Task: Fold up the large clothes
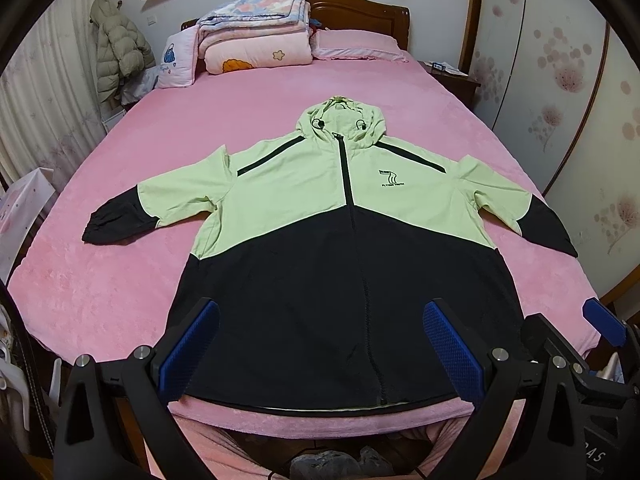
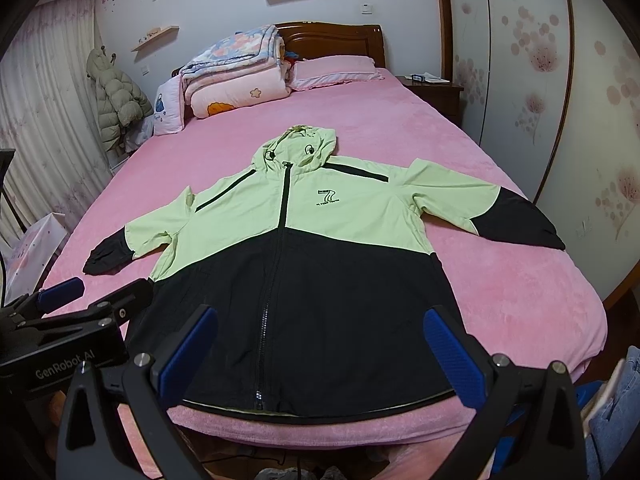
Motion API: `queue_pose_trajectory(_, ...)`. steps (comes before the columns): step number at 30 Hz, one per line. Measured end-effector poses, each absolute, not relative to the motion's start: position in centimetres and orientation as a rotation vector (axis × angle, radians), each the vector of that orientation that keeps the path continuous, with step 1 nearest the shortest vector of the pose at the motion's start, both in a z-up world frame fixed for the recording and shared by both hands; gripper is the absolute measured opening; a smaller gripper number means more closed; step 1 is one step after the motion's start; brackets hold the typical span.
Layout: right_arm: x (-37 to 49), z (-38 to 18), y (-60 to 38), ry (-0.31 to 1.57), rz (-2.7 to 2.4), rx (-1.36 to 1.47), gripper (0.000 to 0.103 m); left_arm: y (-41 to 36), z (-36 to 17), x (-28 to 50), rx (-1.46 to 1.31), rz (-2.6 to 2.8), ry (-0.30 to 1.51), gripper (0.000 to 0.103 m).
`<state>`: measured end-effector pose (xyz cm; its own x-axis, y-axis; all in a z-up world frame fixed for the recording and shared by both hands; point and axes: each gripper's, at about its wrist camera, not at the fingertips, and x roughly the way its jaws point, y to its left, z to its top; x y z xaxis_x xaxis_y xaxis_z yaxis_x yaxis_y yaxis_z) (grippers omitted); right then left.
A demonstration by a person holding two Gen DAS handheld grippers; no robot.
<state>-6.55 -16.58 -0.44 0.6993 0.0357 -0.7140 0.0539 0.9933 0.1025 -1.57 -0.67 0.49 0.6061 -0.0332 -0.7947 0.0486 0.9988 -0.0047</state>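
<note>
The left gripper [image 1: 320, 344] hovered low over the jacket's hem at the bottom of its own view, blue pads spread wide and grasping nothing; the right gripper [image 2: 320, 344] sat just beside it in the same pose, also released, its fingers framing the lower edge of the cloth without touching it; in the right wrist view the left gripper showed at the lower left of the frame. The hooded jacket [image 1: 332, 240] lay flat and zipped at the centre of the frame, light green above and black below, sleeves stretched out to either side, hood pointing toward the headboard; its hem ran along the near edge of the bed [image 1: 120, 280], which was covered in pink plush. Folded quilts [image 1: 256, 36] and a pink pillow [image 1: 356, 44] sat at the upper middle; a padded coat [image 1: 118, 48] hung at the upper left; floral wardrobe doors [image 1: 560, 80] filled the right.
</note>
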Motion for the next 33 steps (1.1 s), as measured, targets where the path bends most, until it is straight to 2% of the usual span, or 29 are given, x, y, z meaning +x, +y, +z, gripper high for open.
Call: queue_pose_trajectory(33, -7.24, -1.05, -17.41, 0.808, -0.022, 0.138, 0.103, -0.45, 0.0, -1.33, 0.005, -0.053, 0.941, 0.101)
